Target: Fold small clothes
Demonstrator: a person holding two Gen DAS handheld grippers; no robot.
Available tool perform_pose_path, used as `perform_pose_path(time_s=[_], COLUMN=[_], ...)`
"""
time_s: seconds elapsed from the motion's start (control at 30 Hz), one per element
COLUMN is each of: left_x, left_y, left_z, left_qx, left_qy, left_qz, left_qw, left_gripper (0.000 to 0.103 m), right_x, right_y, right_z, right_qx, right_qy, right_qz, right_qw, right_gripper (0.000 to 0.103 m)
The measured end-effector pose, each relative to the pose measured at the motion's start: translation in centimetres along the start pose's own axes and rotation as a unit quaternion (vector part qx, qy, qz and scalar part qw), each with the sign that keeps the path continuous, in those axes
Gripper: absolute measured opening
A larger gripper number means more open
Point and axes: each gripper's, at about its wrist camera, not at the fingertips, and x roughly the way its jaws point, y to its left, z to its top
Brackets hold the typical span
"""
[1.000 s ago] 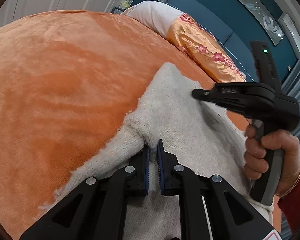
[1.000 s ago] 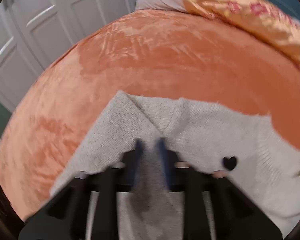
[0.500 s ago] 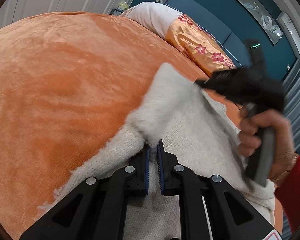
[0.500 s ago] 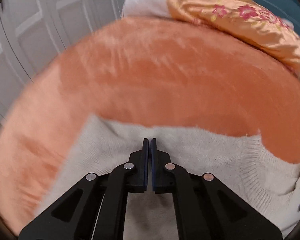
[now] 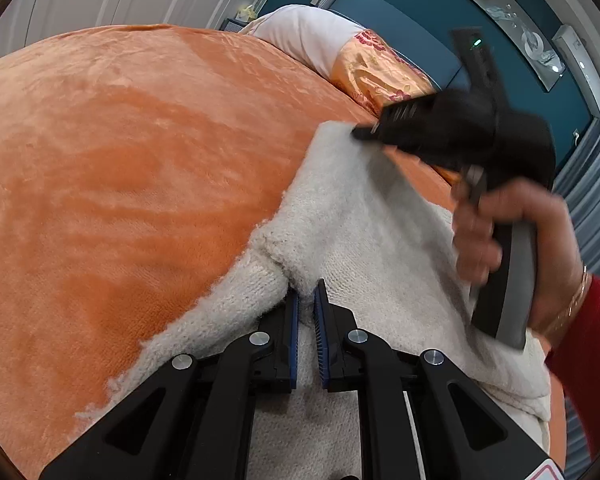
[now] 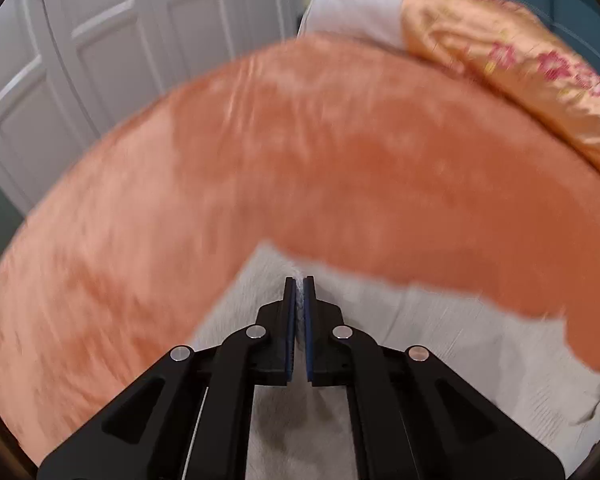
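Both grippers clamp the fuzzy cream knit sweater (image 5: 364,240) on the orange plush blanket (image 5: 140,160): left gripper (image 5: 305,300) near, right gripper (image 6: 299,292) at its far corner.

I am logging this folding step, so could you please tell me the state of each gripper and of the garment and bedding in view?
left gripper: shut on a fold of the knit.
right gripper: shut on the garment's far edge, lifted.
cream knit sweater: partly folded, pinched by both grippers.
orange blanket: spread under the sweater.
floral pillow: lying at the bed's far end.
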Motion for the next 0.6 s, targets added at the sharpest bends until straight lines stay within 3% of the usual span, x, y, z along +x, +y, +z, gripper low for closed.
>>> perform_pose_path(time_s=[0.03, 0.13, 0.2, 0.3, 0.33, 0.4, 0.47, 0.53, 0.6], left_x=[0.0, 0.0, -0.1, -0.1, -0.1, 0.0, -0.1, 0.0, 0.1], left_y=[0.0, 0.1, 0.1, 0.1, 0.0, -0.1, -0.2, -0.4, -0.5], left_z=[0.0, -0.1, 0.0, 0.0, 0.0, 0.1, 0.3, 0.5, 0.7], left_qx=[0.001, 0.002, 0.002, 0.002, 0.002, 0.003, 0.003, 0.004, 0.004], left_qy=[0.000, 0.000, 0.001, 0.002, 0.003, 0.004, 0.006, 0.010, 0.014], left_qz=[0.000, 0.001, 0.002, 0.003, 0.004, 0.006, 0.008, 0.012, 0.016], left_qw=[1.0000, 1.0000, 1.0000, 1.0000, 1.0000, 1.0000, 0.9999, 0.9999, 0.9998], left_gripper=[0.011, 0.011, 0.011, 0.011, 0.011, 0.011, 0.011, 0.011, 0.011], right_x=[0.0, 3.7, 3.3, -1.4, -4.7, -9.3, -13.1, -16.5, -20.6], right_y=[-0.4, -1.2, -1.2, -1.8, -2.3, -4.0, -6.9, -10.8, -15.0], right_z=[0.2, -0.9, -1.0, -0.9, -1.8, -4.5, -8.5, -13.4, -19.4], right_qx=[0.011, 0.015, 0.028, 0.079, 0.088, 0.117, 0.152, 0.194, 0.258], right_qy=[-0.002, 0.058, 0.051, 0.010, -0.021, -0.044, -0.048, -0.037, -0.029], right_qz=[0.001, -0.028, -0.028, 0.011, 0.009, 0.001, -0.038, -0.116, -0.193], right_qw=[1.000, 0.998, 0.998, 0.997, 0.996, 0.992, 0.986, 0.974, 0.946], right_gripper=[0.002, 0.002, 0.003, 0.006, 0.007, 0.017, 0.026, 0.051, 0.054])
